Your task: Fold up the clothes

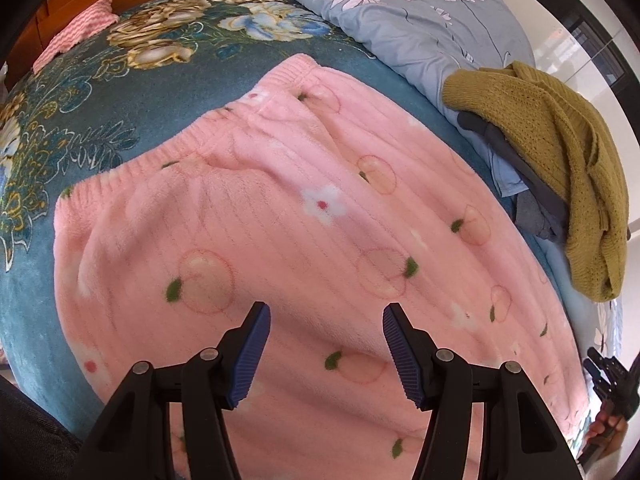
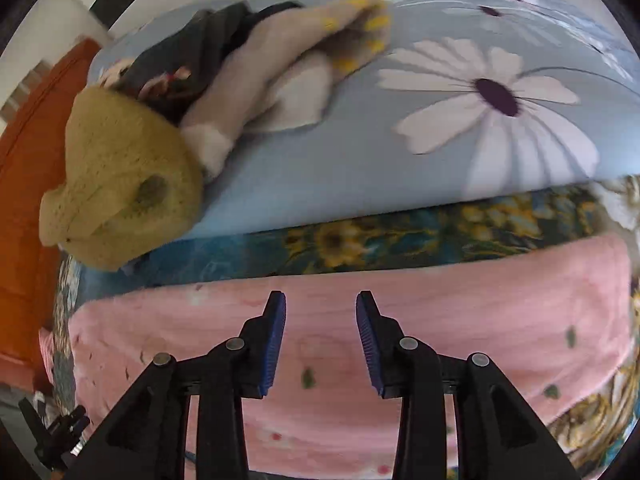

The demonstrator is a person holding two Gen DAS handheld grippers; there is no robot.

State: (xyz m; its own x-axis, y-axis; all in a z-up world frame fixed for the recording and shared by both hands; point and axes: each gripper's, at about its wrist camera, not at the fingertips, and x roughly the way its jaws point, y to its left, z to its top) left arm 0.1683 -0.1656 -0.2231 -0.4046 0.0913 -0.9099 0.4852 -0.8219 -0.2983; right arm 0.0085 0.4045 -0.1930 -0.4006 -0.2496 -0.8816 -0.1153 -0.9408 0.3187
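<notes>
Pink fleece pants [image 1: 304,216] with a peach and flower print lie spread on the bed, their ribbed waistband toward the far left. My left gripper [image 1: 326,314] is open and empty, hovering just above the pants' middle. In the right wrist view the pants [image 2: 500,320] lie across the lower half, and my right gripper [image 2: 321,302] is open and empty above their far edge. The right gripper also shows at the right edge of the left wrist view [image 1: 612,376], held in a hand.
The bed has a teal floral blanket [image 1: 168,80]. A grey-blue daisy quilt [image 1: 420,28] lies beyond the pants. On it sit a mustard knit sweater [image 1: 560,168], grey clothes [image 1: 532,196] and a beige garment [image 2: 280,80]. A folded pink cloth [image 1: 76,32] lies far left.
</notes>
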